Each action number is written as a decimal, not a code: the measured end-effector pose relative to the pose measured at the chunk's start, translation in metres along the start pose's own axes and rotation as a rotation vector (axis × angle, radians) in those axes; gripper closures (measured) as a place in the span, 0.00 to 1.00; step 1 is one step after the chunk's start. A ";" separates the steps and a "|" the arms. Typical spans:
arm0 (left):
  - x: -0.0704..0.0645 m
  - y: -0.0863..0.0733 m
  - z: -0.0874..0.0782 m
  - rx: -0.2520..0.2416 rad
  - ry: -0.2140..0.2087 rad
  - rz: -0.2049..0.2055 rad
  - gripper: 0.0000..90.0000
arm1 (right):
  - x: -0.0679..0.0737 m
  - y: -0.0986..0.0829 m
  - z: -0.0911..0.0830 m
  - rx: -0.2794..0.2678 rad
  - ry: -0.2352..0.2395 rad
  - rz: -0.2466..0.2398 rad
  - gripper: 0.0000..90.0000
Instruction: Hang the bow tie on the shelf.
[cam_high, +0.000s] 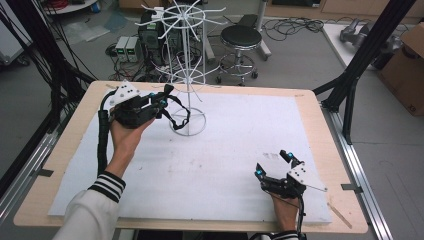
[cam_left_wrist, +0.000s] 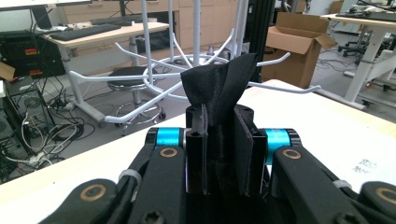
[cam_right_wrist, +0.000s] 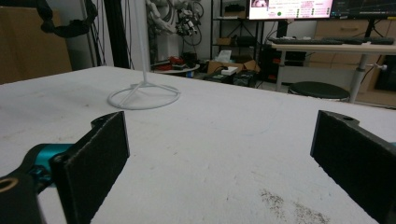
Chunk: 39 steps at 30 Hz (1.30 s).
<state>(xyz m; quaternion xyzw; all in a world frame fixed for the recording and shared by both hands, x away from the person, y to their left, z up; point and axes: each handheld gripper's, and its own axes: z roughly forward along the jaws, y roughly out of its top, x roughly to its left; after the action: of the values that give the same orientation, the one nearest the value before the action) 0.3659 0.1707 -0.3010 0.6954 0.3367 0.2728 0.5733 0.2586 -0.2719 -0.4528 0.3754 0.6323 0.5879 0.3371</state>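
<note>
Pinching black strap (cam_left_wrist: 219, 88), left claw (cam_left_wrist: 219, 140) near white rack (cam_high: 187, 70); no writing legible.

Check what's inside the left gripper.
The left gripper is shut on a black strap; a fold of fabric sticks up above it. In the high view the strap loops down by the white rack. The pinched part is hidden.

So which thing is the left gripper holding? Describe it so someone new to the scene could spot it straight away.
Start at the white wire rack standing at the far left of the table. Just left of its ring base is the left gripper, its jaws shut on a black strap. The strap hangs in a dark loop beside the rack's pole, the one soft, floppy item among rigid white wire.
</note>
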 end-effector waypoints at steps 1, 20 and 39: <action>0.000 0.000 0.001 0.001 -0.001 0.000 0.85 | 0.000 0.000 0.000 0.000 0.000 0.000 0.04; -0.002 -0.012 0.009 0.019 0.011 0.004 0.85 | 0.000 0.000 0.000 0.001 -0.002 0.002 0.04; -0.008 -0.017 0.020 0.069 0.024 0.031 0.84 | 0.000 0.000 -0.001 -0.001 0.001 0.005 0.04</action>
<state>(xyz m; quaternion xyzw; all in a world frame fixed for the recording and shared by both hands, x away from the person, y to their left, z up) 0.3733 0.1542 -0.3217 0.7165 0.3420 0.2780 0.5407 0.2579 -0.2722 -0.4530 0.3767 0.6311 0.5894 0.3354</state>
